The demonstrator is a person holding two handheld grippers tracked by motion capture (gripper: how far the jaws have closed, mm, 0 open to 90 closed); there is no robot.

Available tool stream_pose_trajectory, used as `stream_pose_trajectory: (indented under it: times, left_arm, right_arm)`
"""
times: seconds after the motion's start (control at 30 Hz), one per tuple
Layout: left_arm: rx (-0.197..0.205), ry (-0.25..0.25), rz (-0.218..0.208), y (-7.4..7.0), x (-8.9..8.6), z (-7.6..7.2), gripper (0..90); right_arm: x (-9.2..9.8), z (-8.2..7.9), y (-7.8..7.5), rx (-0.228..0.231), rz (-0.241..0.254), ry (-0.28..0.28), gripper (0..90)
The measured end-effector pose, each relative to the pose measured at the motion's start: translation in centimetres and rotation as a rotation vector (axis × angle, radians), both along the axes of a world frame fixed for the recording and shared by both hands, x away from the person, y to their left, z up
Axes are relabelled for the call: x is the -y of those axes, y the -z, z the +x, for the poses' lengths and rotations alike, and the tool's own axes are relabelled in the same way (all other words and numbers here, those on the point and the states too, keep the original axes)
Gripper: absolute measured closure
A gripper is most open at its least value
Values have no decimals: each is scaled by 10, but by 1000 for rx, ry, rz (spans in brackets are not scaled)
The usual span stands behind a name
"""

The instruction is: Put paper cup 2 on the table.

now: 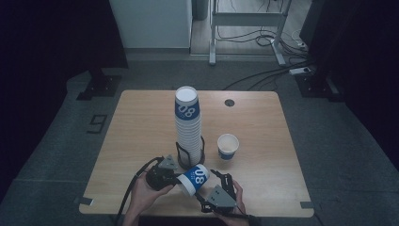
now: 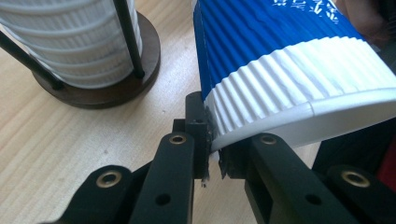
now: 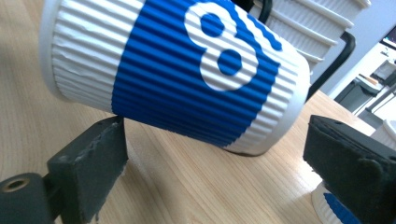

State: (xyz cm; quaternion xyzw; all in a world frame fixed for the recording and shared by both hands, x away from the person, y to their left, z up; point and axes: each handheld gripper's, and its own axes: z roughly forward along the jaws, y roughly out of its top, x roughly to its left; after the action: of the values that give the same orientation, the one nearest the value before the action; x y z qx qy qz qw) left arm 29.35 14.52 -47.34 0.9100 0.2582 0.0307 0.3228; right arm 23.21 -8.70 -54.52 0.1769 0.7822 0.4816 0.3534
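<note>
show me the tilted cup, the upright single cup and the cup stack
tilted cup point(image 1: 194, 178), high view, on its blue band
upright single cup point(image 1: 227, 147), high view, on its outer wall below the rim
cup stack point(image 1: 188, 127), high view, on its ribbed white middle

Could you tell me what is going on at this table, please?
A person is working with a gripper in each hand at a wooden table. The left gripper is shut on the rim of a blue and white paper cup, holding it on its side. The right gripper is open, its jaws either side of that cup without touching it. Behind stands a tall stack of cups in a wire holder, and a single cup stands upright to its right.
</note>
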Motion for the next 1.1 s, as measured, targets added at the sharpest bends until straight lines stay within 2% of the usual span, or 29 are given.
stream_pose_trajectory:
  times: [0.07,0.2,0.3,0.5,0.63,0.77,0.83,0.87,0.9,0.93,1.0,1.1]
  left_arm:
    - [-3,-1,16,0,3,0,832]
    - [-16,17,54,1,7,1,832]
    - [-16,25,61,1,9,1,832]
    - [-20,24,62,0,10,2,833]
    - [-25,32,85,2,12,2,834]
    - [-23,36,65,4,13,3,836]
    - [-31,31,21,4,12,3,833]
    - [-53,38,-39,4,10,4,852]
    - [-54,40,-60,4,10,4,856]
    - [-56,43,-57,5,10,3,858]
    - [-45,38,-43,5,12,2,859]
    - [-42,22,-58,6,13,2,863]
  right_arm:
    - [-1,-1,1,15,-25,-19,39]
    - [-4,-2,2,17,-54,-41,2]
    - [-6,-3,3,26,-62,-58,0]
    - [-6,-3,2,48,-58,-56,0]
    - [-8,-5,3,79,-94,-73,0]
    - [-12,-7,4,79,-95,-107,0]
    - [-15,-8,4,54,-87,-137,0]
    - [-15,-8,3,53,-79,-132,0]
    - [-16,-7,2,64,-65,-117,6]
    - [-17,-6,1,52,-58,-117,10]
    - [-19,-5,0,35,-72,-123,28]
    - [-23,-5,1,25,-64,-126,57]
